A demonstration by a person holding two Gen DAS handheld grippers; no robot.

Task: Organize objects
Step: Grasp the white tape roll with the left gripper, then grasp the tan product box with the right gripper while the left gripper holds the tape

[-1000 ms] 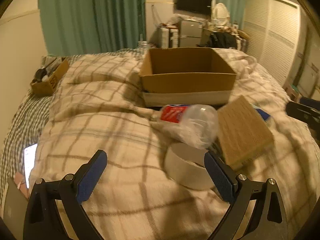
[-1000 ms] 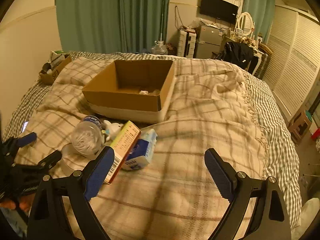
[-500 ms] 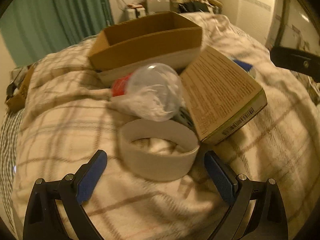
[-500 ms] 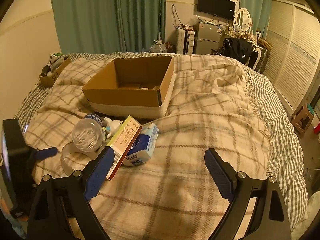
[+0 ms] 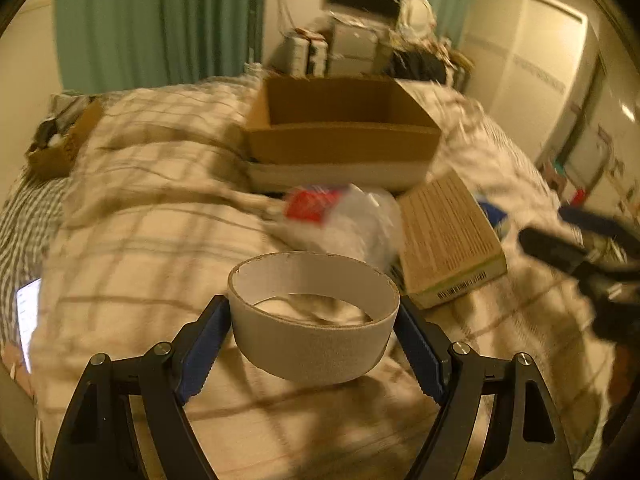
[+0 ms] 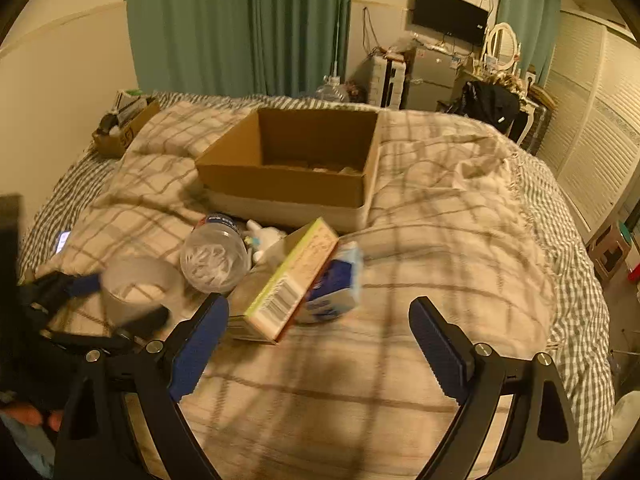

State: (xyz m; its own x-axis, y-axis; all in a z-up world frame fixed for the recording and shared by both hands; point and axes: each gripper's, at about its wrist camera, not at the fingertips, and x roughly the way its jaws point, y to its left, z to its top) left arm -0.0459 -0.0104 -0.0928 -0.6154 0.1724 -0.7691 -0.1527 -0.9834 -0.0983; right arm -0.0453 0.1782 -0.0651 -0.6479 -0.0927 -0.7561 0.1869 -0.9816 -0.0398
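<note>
L tool (image 5: 314, 340) is clamping a tape roll (image 5: 314, 328) across its width, blue pads (image 5: 204, 344) pressing on both outer walls, roll sitting upright w/ open end up and looking lifted just off the blanket (image 5: 140, 248), tho motion blur is making the gap hard to confirm. R tool (image 6: 318, 340) is gaping wide w/ nothing in it, hovering over bare blanket just short of the carton (image 6: 292, 280). Beyond the roll, a clear bottle (image 5: 340, 220) w/ red label is lying on its side, touching the carton, which is leaning tilted against a blue-white pack (image 6: 334, 284); a small white toy (image 6: 262, 238) is tucked behind the bottle. Further back the open box (image 5: 340, 128) is sitting on the bed, prob the drop spot, w/ only some small bits showing on its floor. A lit phone (image 5: 28, 316) is lying at the bed's L edge, well apart. Risks, as I'm judging them: roll is a thin cardboard ring, so squeezing too hard could be ovalising it and letting it pop out; grip is only on smooth side walls, so a fast swing toward the box may be slipping it loose. Carrying low could be clipping the bottle and rolling it, or knocking the leaning carton flat. Box near wall is tall, so coming in too low may be catching the roll on the rim.
</note>
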